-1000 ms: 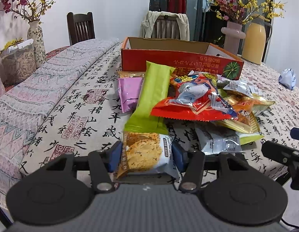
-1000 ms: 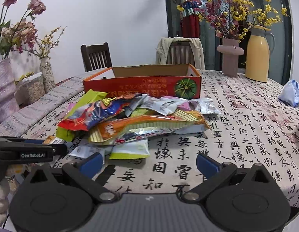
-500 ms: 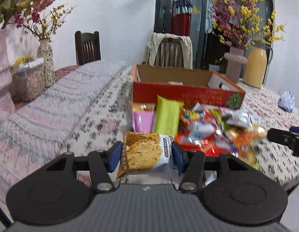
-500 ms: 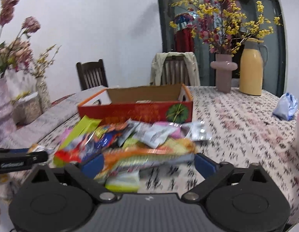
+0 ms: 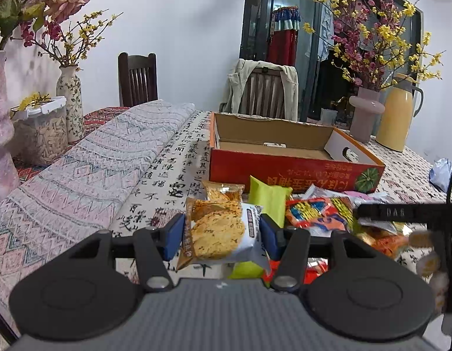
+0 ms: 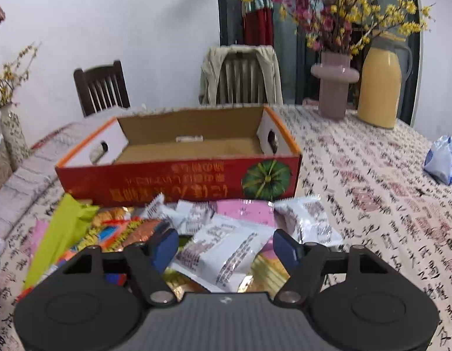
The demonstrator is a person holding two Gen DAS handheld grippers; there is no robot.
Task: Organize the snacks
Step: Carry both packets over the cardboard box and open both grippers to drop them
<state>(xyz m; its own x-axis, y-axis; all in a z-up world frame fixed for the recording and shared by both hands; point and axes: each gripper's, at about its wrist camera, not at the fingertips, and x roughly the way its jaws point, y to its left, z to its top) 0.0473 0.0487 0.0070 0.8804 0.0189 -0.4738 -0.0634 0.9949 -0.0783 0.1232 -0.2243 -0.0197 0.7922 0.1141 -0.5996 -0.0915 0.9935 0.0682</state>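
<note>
Left gripper (image 5: 218,235): clamped on a cracker packet (image 5: 217,234), blue pads pressed to its two sides, packet held clear of the table in front of the box (image 5: 284,172); right gripper (image 6: 226,247): jaws apart and just been closing, a white snack packet (image 6: 226,251) lying between them, pads not seen pressing it; box: red cardboard, open-topped, upside-down print and a green pumpkin picture on its near wall, almost bare inside, standing on the lettered tablecloth (image 6: 372,193); snack pile (image 5: 313,213): loose packets heaped just in front of the box, among them a green packet (image 5: 268,201), a red and blue bag, pink and silver packets; behind the box: two chairs, one draped with a jacket (image 6: 240,73); right of the box: pink vase (image 6: 334,84) with flowers, yellow jug (image 6: 379,87) beside it.
</note>
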